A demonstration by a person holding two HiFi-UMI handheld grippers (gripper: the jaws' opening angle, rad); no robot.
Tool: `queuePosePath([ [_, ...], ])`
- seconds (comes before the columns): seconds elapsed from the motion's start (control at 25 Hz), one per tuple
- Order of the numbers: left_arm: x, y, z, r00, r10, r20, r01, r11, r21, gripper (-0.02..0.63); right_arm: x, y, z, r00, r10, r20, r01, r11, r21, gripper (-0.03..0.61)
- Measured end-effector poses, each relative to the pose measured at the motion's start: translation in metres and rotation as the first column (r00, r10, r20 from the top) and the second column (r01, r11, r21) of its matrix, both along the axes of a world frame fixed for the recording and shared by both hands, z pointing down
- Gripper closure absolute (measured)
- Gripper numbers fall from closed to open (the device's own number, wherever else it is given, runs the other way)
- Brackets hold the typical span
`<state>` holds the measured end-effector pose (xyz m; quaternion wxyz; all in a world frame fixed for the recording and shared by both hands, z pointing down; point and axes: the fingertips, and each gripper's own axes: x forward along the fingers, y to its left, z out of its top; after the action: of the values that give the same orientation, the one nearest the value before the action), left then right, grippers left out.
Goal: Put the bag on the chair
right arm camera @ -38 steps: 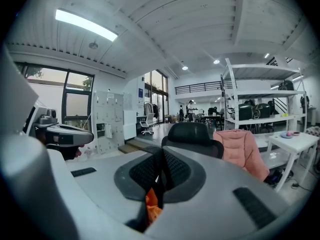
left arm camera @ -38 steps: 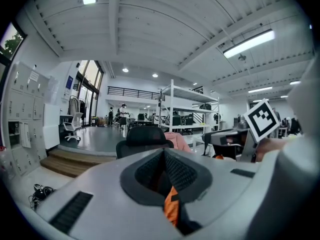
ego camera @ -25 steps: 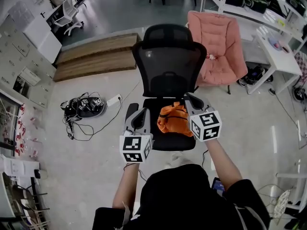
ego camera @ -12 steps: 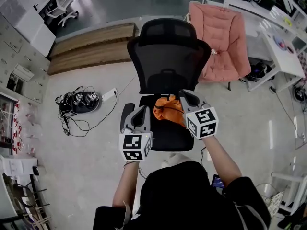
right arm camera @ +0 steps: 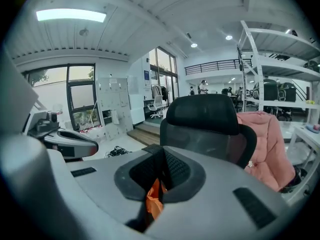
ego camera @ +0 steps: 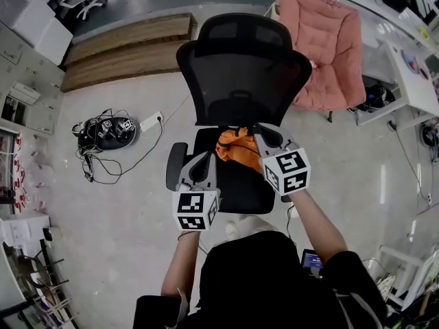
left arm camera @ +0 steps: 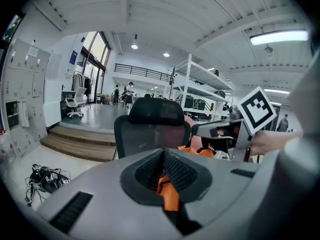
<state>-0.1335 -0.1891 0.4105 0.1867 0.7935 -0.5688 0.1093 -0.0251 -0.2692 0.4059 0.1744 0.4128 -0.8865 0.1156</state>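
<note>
A: What had changed in that last second?

B: We had carried the bag (ego camera: 236, 149) forward and lower. In the head view the chair (ego camera: 243, 67) had grown larger under us. The bag had hung over the middle of the seat (ego camera: 240, 187); now it sat over the rear, just in front of the backrest (ego camera: 247, 91).

A: And our claws?

B: Both had stayed clamped on it. The left claw (ego camera: 204, 163) pinched one fold of orange cloth and the right claw (ego camera: 263, 136) pinched another. Each gripper view showed orange squeezed in a closed slot.

A: So was the bag down?

B: We could not tell whether it touched the seat. We judged the carry nearly over, with only the lowering and letting go left.

A: What were we handling?

B: Thin, crumpled orange fabric, limp and shapeless, sagging between our two pinches. We expected it to slump wherever we released it. The seat was a flat black cushion. The backrest was a curved black mesh we could see through, topped by a padded headrest (ego camera: 240, 31). Beyond it stood a pink chair (ego camera: 329, 40), quilted and soft.
</note>
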Motion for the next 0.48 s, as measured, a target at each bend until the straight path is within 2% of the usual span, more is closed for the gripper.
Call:
queuePosePath([
  [0.48,-0.011,-0.04,0.05,1.0,-0.024,-0.008,0.023,0.997,-0.079,0.603,-0.02,-0.046,0.056,0.998,-0.047,-0.052,0.044,0.997,-0.068,0.578],
])
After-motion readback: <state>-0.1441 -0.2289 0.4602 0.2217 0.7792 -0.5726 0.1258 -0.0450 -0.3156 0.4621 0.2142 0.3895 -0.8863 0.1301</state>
